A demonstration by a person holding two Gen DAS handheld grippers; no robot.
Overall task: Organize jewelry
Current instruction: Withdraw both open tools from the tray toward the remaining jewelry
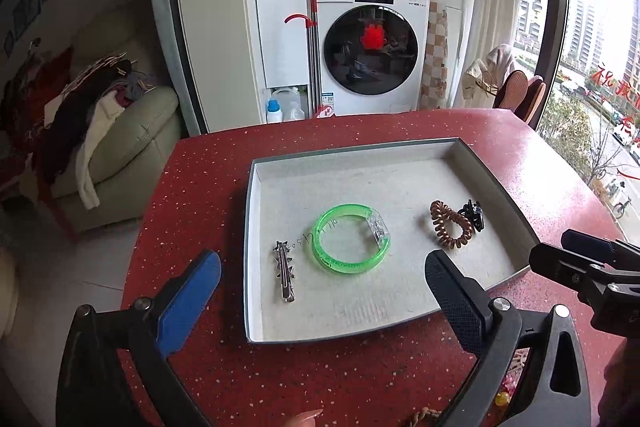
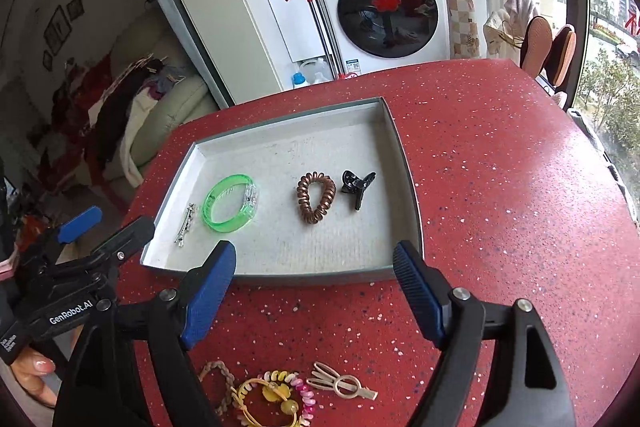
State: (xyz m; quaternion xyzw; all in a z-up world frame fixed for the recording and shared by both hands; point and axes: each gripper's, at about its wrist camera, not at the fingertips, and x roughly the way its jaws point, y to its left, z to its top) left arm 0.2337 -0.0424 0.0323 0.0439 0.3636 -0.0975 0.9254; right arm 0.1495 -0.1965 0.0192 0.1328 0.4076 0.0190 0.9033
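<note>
A shallow gray tray (image 2: pixel 404 163) is sitting on the red table (image 2: pixel 500 187), in the middle of both views. Inside it, a silver clip (image 1: pixel 283 277), a green bracelet (image 1: pixel 350 238), a brown coil tie (image 1: pixel 451 224) and a black claw clip (image 1: pixel 472 214) are lying in a row, left to right. The claw clip is touching the coil tie.

The left gripper (image 1: pixel 322 287) and right gripper (image 2: pixel 314 281) are hovering low in the frame with jaws wide, holding nothing. More hair ties (image 2: pixel 272 393) are lying at the bottom of the right view.

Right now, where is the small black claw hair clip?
The small black claw hair clip lies inside the grey tray, near its right wall, just right of the brown spiral hair tie.
</note>
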